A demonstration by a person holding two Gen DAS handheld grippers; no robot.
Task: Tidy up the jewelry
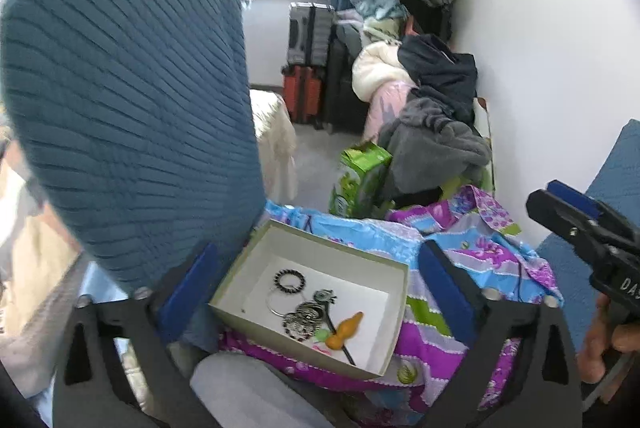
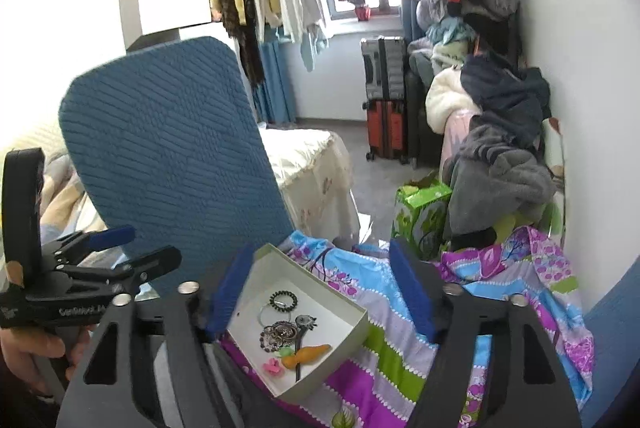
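A shallow white box lies on a colourful patterned cloth. In it lie a black beaded ring, a thin silver hoop, silver and dark ornate pieces, an orange carrot-shaped hairpin and a pink flower piece. My left gripper hovers above the box, open and empty. My right gripper also hovers above it, open and empty. Each gripper shows at the edge of the other's view.
A blue quilted chair back stands close on the left. A green carton and a chair piled with clothes stand behind the cloth. Suitcases, a bed and hanging clothes lie farther back.
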